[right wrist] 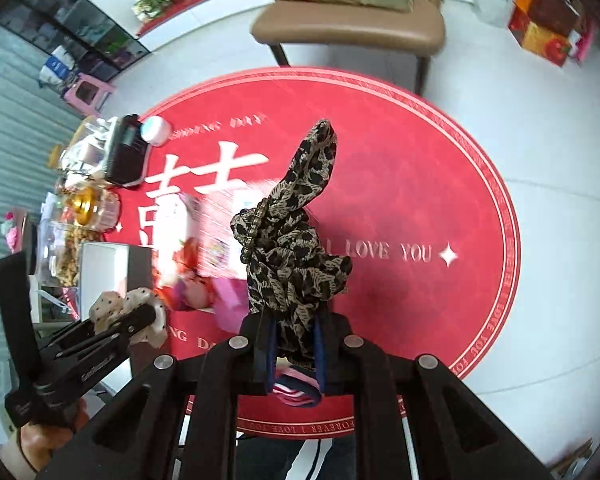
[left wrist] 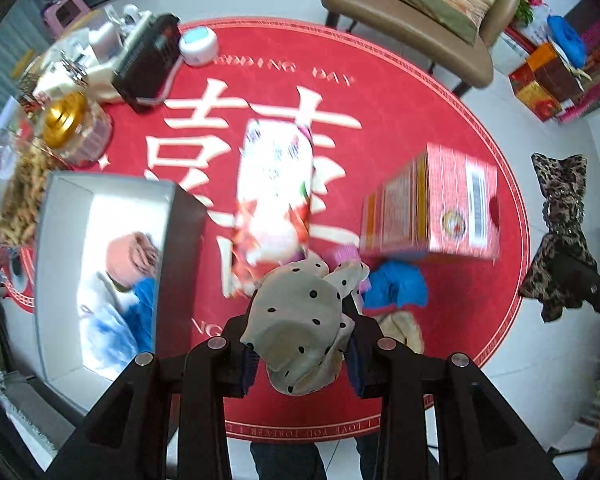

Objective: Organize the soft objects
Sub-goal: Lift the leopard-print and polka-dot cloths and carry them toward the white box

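Left gripper: clamped on a beige polka-dot cloth; the bunched fabric fills the gap between both pads and spills past the fingertips toward 12 o'clock.
Right gripper: jaws nearly together, pinching a leopard-print scarf; the cloth stands up from the pads toward 12 o'clock, a small beaded chain across it.
Right gripper seen from the left wrist: at 3 o'clock, off the table edge, the leopard-print scarf hanging from it.
Left gripper seen from the right wrist: at 8 o'clock, held by a hand, the spotted cloth between its fingers.
Round table: red cover with large white characters and rim lettering, below both grippers.
Open box: white inside, at 9 o'clock in the left wrist view; it holds a pink cloth, a blue cloth and pale fabric.
Loose cloths on the table: a blue cloth just past the left fingertips at 1 o'clock, pink and cream fabric beside it.
Red carton: at 2 o'clock from the left gripper, blurred.
Snack packet: white and red, at 12 o'clock, blurred.
Table's far left: jar with a gold lid, black device, round white-and-blue tub.
Beyond the table: brown chair with a printed cushion.
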Demonstrator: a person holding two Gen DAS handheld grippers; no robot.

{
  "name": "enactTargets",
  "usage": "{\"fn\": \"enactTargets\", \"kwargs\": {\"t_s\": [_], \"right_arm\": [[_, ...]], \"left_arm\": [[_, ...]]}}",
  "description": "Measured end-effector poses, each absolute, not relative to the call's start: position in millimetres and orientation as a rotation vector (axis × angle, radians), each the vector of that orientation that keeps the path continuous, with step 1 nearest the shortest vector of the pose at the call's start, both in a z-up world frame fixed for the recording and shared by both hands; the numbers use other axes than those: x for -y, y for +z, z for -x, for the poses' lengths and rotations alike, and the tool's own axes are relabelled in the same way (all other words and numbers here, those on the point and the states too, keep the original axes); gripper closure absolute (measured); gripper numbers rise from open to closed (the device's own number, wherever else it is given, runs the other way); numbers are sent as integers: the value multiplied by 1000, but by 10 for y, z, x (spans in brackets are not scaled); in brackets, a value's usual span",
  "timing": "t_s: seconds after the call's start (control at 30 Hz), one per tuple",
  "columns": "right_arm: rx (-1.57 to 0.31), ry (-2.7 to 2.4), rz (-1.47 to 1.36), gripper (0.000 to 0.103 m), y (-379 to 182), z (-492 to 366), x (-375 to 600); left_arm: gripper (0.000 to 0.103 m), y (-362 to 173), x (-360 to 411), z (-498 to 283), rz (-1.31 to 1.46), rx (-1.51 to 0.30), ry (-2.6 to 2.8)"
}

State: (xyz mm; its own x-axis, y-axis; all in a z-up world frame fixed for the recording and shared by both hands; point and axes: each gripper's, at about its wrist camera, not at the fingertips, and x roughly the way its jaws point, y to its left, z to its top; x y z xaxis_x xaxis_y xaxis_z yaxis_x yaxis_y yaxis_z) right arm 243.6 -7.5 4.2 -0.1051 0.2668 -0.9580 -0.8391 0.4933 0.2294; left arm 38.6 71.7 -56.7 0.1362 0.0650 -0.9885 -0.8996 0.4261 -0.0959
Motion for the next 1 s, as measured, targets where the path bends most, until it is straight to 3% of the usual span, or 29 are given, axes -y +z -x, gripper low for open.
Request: {"fn": "enactTargets", "kwargs": {"t_s": [1.0], "right_arm": [[-1354, 1084, 718, 88, 533, -1694, -565]], "left_arm": [[67, -97, -1235, -227, 784, -1229, 860]]}}
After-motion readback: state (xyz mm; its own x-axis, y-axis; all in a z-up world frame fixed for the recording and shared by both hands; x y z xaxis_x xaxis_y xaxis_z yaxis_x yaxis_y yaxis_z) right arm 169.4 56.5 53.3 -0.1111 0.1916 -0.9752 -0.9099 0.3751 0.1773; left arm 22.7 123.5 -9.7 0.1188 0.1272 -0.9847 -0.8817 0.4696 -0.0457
